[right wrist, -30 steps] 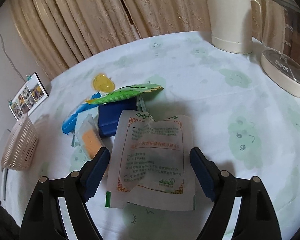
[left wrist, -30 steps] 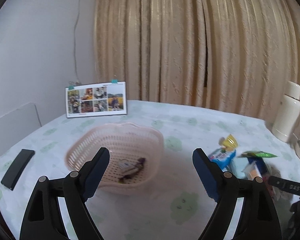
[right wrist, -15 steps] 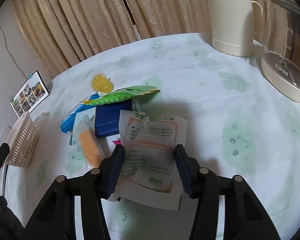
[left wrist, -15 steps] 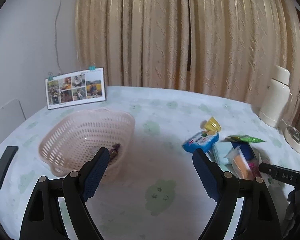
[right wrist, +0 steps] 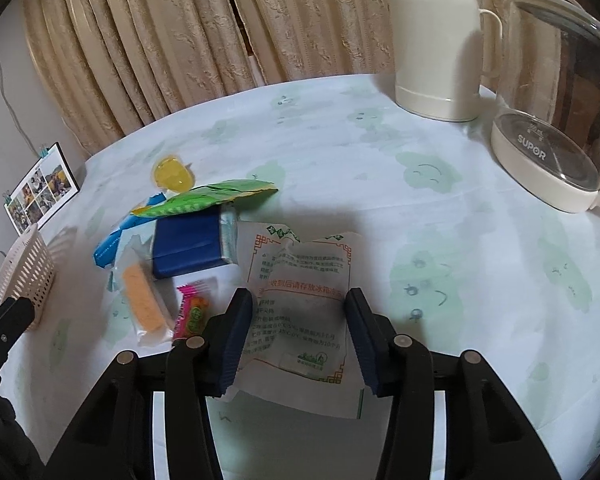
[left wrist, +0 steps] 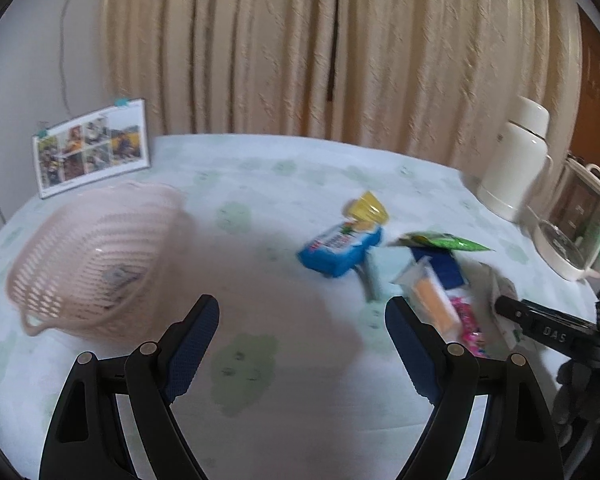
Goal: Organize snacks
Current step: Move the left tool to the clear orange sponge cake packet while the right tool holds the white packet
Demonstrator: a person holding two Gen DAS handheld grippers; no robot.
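My right gripper (right wrist: pixel 300 312) is shut on a white printed packet (right wrist: pixel 304 276), which crumples between the fingers just above the table. Left of it lie a pink candy (right wrist: pixel 192 314), an orange wafer in clear wrap (right wrist: pixel 144 304), a dark blue box (right wrist: pixel 188 246), a green packet (right wrist: pixel 208 200) and a yellow jelly cup (right wrist: pixel 172 174). My left gripper (left wrist: pixel 302 320) hangs open and empty over bare tablecloth, between the pink basket (left wrist: pixel 52 280) and the snack pile. A light blue packet (left wrist: pixel 340 248) lies ahead of it. A small wrapped snack (left wrist: pixel 118 274) lies in the basket.
A cream thermos (right wrist: pixel 436 40) and a glass kettle (right wrist: pixel 556 120) stand at the table's far right. A photo card (left wrist: pixel 90 146) stands at the back left before the curtain. The right gripper's body (left wrist: pixel 548 328) shows at the right edge of the left wrist view.
The right gripper has closed on the white packet and raised it, uncovering the pink candy. The left gripper has swung right, away from the basket and towards the snack pile.
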